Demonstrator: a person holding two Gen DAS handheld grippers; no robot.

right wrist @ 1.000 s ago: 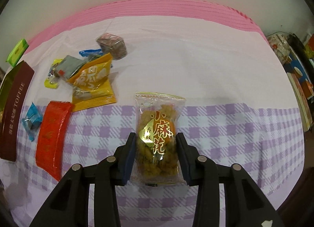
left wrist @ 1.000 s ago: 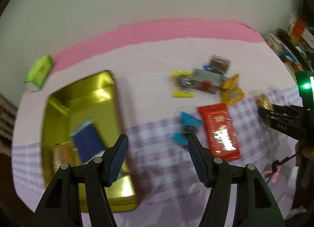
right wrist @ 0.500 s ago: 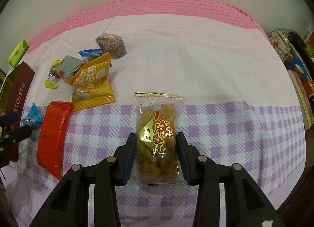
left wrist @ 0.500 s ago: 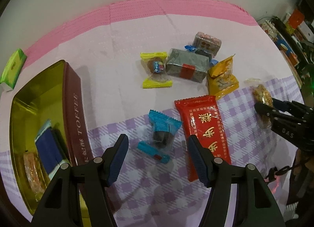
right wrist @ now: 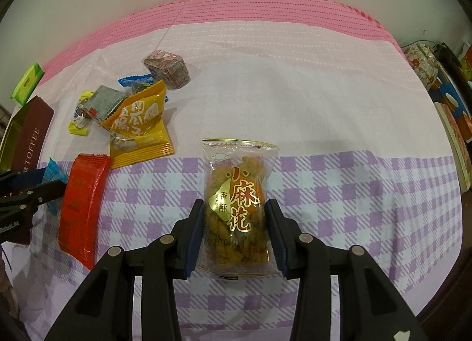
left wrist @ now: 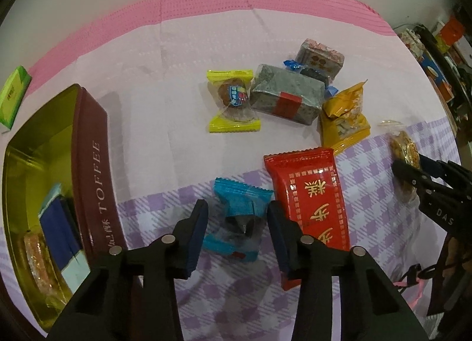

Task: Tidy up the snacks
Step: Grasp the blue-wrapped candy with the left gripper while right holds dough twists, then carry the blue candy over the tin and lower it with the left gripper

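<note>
Candy in a blue wrapper lies right between the two fingers of the left gripper, on the purple checked cloth. Its jaws stand wide open, one on each side of the candy, and they do not seem to squeeze it yet. The candy's long way points up toward 12 o'clock, along the fingers, so I think the jaws only need to close on its short sides. It looks small and puffy, with crinkly blue ends and a dark lump showing through a clear middle. A long red packet lies just beside it at 3 o'clock, close enough that the right-side finger may bump it. The open gold tin with "TOFFEE" on its brown side sits at 9 o'clock and already has some snacks inside. That tin is where I guess the candy should go. The right gripper has its jaws pressed on the sides of a clear bag of twisted golden snacks, which points toward 12 o'clock on the checks.
</note>
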